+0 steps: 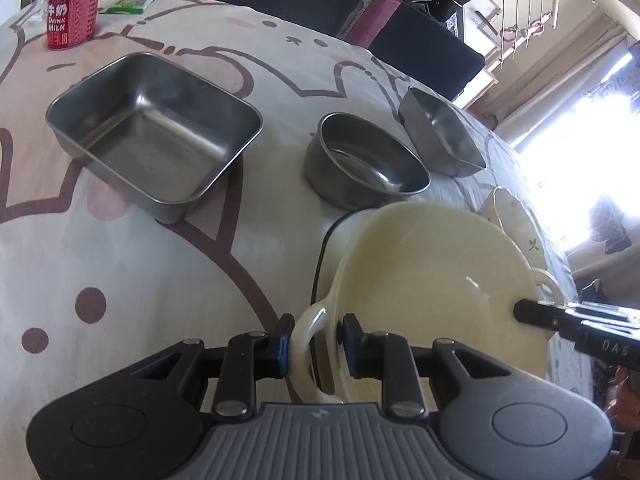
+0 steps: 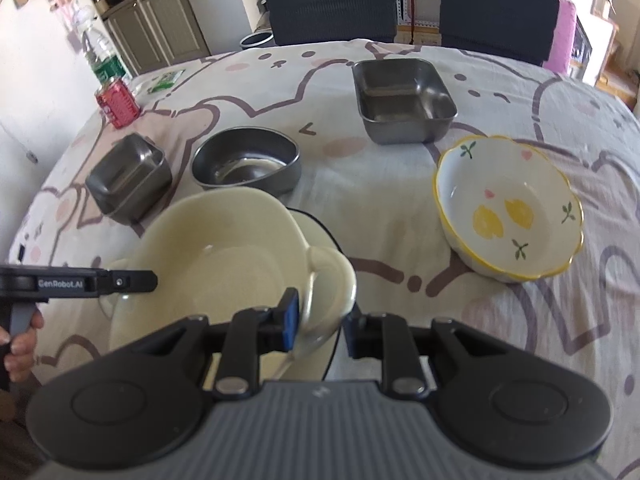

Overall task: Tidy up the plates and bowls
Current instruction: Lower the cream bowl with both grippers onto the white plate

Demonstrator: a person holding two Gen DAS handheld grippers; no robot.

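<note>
Cream bowl with two loop handles sits tilted between my two grippers, over a plate with a dark rim on the cloth-covered bench. My left gripper has its jaws narrowed onto one loop handle, a pad on each side of the loop and pressing it. My right gripper has its jaws closed the same way on the opposite handle, the blue pad against its inner face; the outer pad is partly hidden behind the rim. Beyond the bowl stand a round steel bowl, a large steel tray and a small steel tray. A flower-painted bowl rests apart, near my right side. A red milk can stands at the far edge.
</note>
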